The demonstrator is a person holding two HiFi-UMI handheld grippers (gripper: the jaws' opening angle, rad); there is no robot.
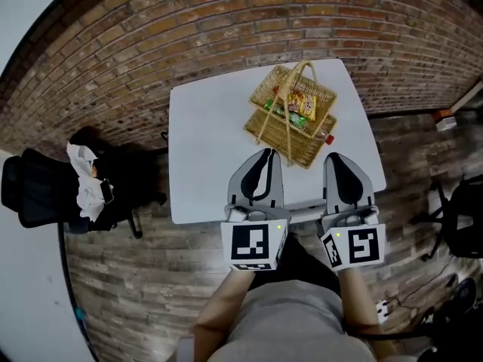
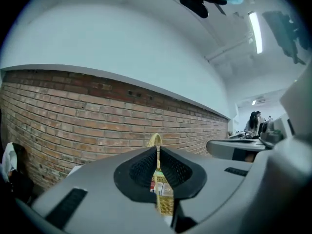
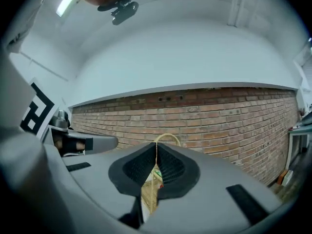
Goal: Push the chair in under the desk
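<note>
Jaws: left gripper and right gripper both clenched, empty.
Wicker basket: far right corner of desk.

Head view over desk; gripper views level.

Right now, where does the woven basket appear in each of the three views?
Head view: basket above centre, on the white desk.
Left gripper view: basket low centre, glimpsed between the closed jaws.
Right gripper view: basket low centre, glimpsed between the closed jaws.
Shared landmark: the brick wall behind it.
</note>
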